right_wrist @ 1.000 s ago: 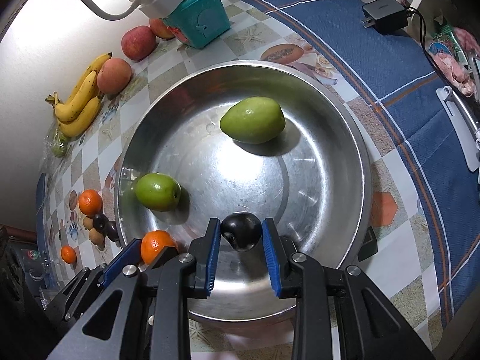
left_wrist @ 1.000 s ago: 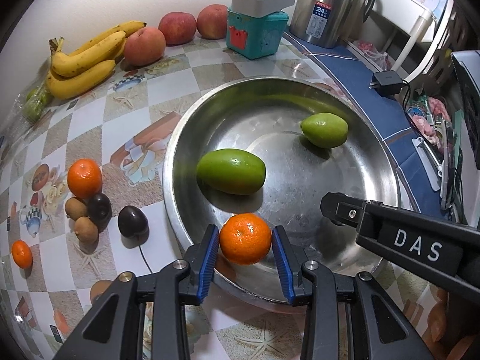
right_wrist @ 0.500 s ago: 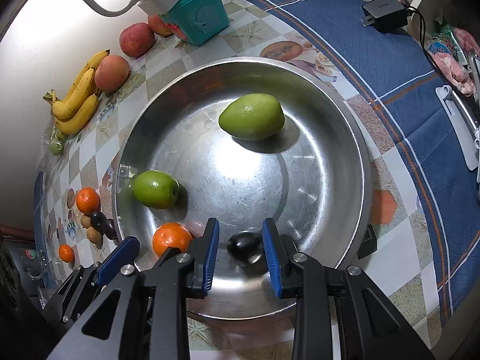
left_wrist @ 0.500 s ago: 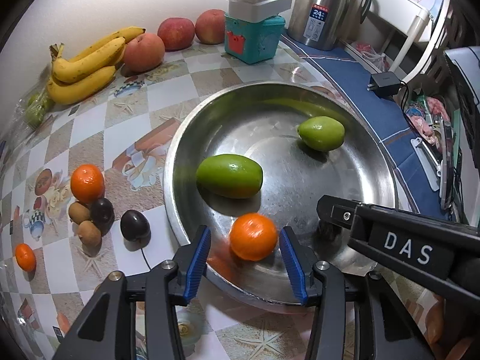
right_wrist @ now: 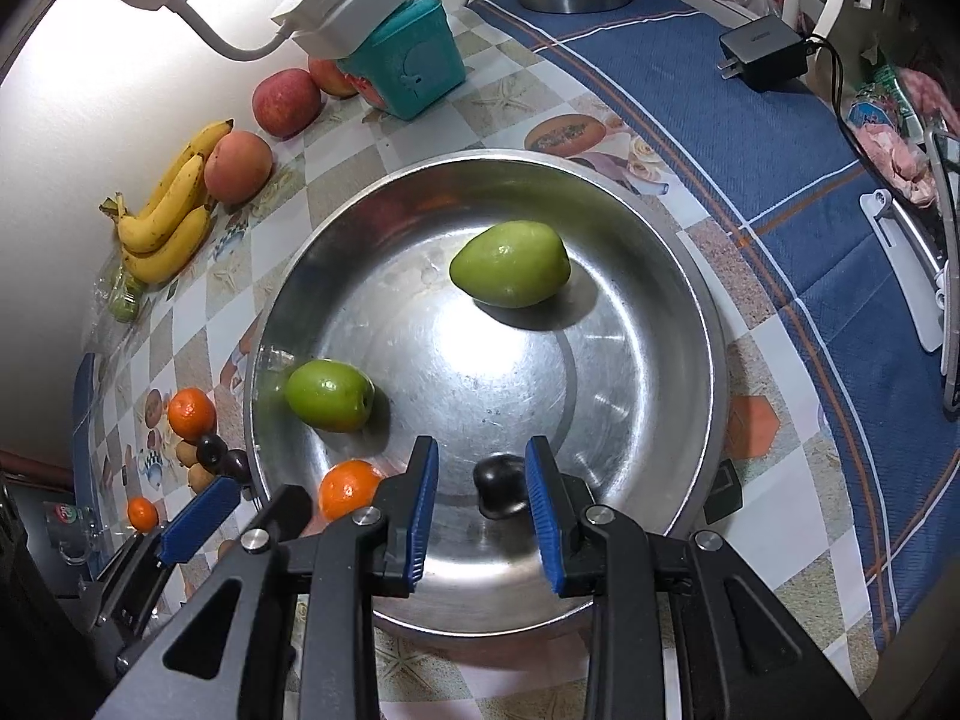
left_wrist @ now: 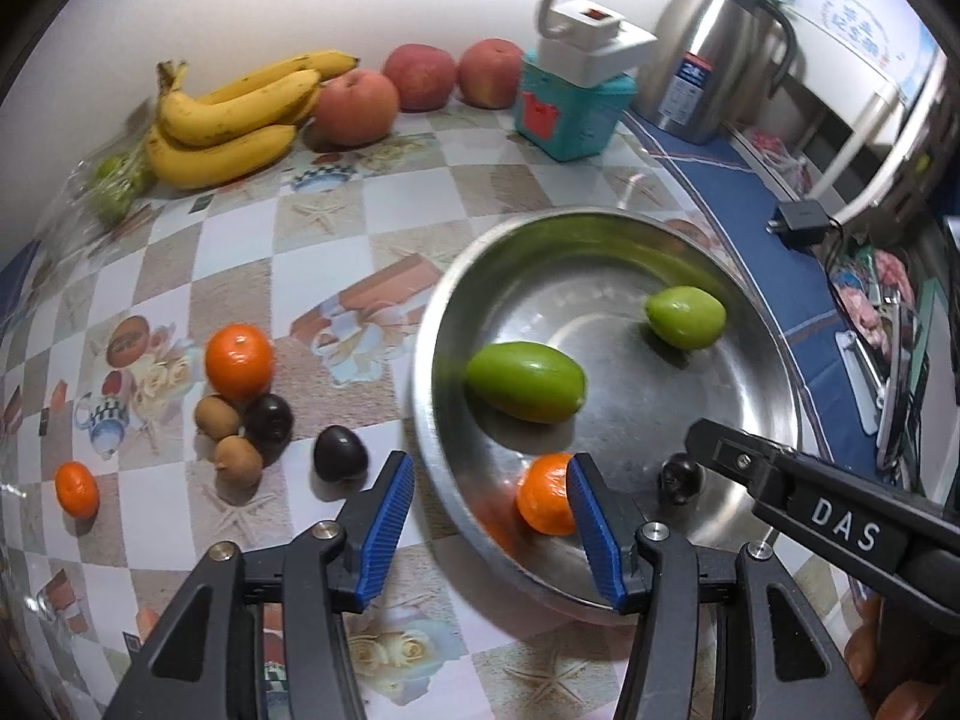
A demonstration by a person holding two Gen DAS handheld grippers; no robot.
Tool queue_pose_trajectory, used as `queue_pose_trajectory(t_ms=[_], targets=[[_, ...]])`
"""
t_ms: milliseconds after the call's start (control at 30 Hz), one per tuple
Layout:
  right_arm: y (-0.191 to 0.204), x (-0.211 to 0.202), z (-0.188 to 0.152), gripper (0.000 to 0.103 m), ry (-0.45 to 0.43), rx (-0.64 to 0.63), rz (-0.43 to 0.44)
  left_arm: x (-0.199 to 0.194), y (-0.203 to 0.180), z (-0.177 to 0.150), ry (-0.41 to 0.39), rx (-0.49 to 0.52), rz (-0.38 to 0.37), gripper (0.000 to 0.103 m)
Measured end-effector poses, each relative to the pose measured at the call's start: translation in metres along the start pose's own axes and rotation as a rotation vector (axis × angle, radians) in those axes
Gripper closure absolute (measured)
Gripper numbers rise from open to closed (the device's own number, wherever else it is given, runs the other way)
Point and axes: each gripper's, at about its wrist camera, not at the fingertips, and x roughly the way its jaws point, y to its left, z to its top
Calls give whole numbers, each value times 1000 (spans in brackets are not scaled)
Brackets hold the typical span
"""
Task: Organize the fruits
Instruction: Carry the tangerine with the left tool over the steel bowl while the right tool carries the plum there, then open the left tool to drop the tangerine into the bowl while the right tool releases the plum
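Note:
A steel bowl (left_wrist: 774, 372) (right_wrist: 690, 324) holds two green fruits (left_wrist: 527, 381) (left_wrist: 685, 317), an orange (left_wrist: 545, 495) (right_wrist: 345, 487) and a dark plum (left_wrist: 679, 479) (right_wrist: 501, 483). My left gripper (left_wrist: 489, 510) is open and empty over the bowl's near left rim, with the orange behind its right finger. My right gripper (right_wrist: 480, 498) is open, its jaws either side of the plum lying in the bowl. On the table to the left lie an orange (left_wrist: 239, 360), two kiwis (left_wrist: 219, 417), two dark plums (left_wrist: 339, 453) and a small orange (left_wrist: 76, 489).
Bananas (left_wrist: 234, 114), three red apples (left_wrist: 357, 108) and a bag of green fruit (left_wrist: 117, 180) lie along the back wall. A teal box with a power strip (left_wrist: 570, 114) and a steel kettle (left_wrist: 714, 60) stand behind the bowl. A charger (right_wrist: 762, 51) lies on the blue cloth.
Both grippers opened: the left let the orange go into the bowl and swung left, the right dropped the dark plum into the bowl.

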Motion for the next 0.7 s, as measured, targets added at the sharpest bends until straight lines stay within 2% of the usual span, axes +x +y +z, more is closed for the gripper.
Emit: queue_pose_trajectory(t_ms=[367,533,567,600,633,700], targets=[[8,1,-2,72,10,-34,-8,-10,40,4,14,-139,111,42],[12,3,-3,72,18,-51,-14,-12,49,4,25,-169,150,40],[13,4,-3,67,21,-54,-17,-12,50,4,28,-174,157,37],[14,5,-4,57,24,-57,-19,-11,51,3,35,-183,166,29],[15,5,-4,53,25,-62,-19,-10,52,3,41,-187,171,26],[16,5,-4,50,25,-72,-17,-8,55,1,56,-199,183,25]])
